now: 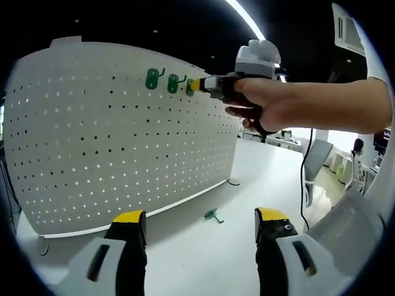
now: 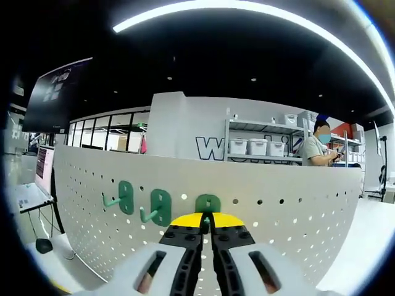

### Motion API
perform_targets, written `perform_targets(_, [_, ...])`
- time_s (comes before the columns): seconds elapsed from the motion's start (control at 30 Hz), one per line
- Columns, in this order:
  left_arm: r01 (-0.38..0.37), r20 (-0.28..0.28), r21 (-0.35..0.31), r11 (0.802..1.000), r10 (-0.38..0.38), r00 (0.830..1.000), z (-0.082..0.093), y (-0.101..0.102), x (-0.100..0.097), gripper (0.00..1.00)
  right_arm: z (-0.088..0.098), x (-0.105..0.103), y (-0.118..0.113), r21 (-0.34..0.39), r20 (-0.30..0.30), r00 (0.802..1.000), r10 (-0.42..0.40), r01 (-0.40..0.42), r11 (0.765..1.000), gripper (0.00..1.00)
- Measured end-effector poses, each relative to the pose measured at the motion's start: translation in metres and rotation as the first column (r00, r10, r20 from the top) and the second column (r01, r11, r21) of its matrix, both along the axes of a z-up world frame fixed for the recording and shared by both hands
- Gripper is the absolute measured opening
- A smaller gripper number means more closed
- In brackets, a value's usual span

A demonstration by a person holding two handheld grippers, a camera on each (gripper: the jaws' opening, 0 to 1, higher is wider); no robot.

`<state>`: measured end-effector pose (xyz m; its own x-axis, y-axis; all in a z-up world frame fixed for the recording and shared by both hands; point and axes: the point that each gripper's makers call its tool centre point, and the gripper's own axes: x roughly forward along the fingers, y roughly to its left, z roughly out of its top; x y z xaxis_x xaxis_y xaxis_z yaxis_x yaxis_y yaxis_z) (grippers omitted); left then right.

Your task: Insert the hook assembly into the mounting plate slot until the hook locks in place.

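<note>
A white perforated pegboard (image 1: 123,135) is being shown standing upright on a white counter (image 1: 247,185). Two green hooks (image 2: 126,197) (image 2: 160,206) are already being carried side by side near the board's upper edge. Just beside them, a third green hook (image 2: 208,203) is being pinched against the board by the right claw (image 2: 207,225), whose yellow-tipped jaws are being kept nearly together on it. In the left gripper view the same claw (image 1: 197,85) is being gripped by a person's hand (image 1: 265,102). The left claw (image 1: 200,225) is being held wide apart above the counter, nothing between its jaws. A spare green hook (image 1: 213,215) is being left lying on the counter near the board's foot.
</note>
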<state>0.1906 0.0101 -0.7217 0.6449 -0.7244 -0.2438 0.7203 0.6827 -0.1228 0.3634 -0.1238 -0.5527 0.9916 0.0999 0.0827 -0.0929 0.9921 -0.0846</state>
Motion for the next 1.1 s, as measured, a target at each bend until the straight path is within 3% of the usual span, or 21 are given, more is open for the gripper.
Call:
perform_targets(0.27, [-0.004, 0.006, 0.006, 1.0, 0.004, 1.0, 0.0, 0.001, 0.0, 0.73, 0.0, -0.001, 0.0, -0.013, 0.001, 1.0, 0.008, -0.008, 1.0, 0.02])
perform_targets(0.47, [-0.011, 0.011, 0.008, 1.0, 0.011, 1.0, 0.0, 0.002, 0.001, 0.73, -0.001, -0.003, 0.001, 0.027, 0.008, 0.999, 0.041, -0.041, 0.999, 0.03])
perform_targets(0.87, [-0.007, 0.018, 0.008, 1.0, 0.007, 1.0, 0.003, -0.001, 0.003, 0.73, -0.004, -0.006, 0.012, -0.053, 0.0, 0.99, 0.14, -0.139, 0.989, 0.15])
perform_targets(1.03, [-0.007, 0.016, 0.012, 1.0, 0.007, 1.0, 0.002, -0.001, 0.002, 0.73, -0.011, -0.007, 0.012, -0.043, -0.022, 0.986, 0.167, -0.168, 0.985, 0.18])
perform_targets(1.1, [-0.004, 0.01, -0.004, 1.0, 0.004, 1.0, 0.004, -0.002, 0.001, 0.74, -0.013, -0.008, 0.016, -0.04, -0.03, 0.982, 0.185, -0.186, 0.982, 0.24])
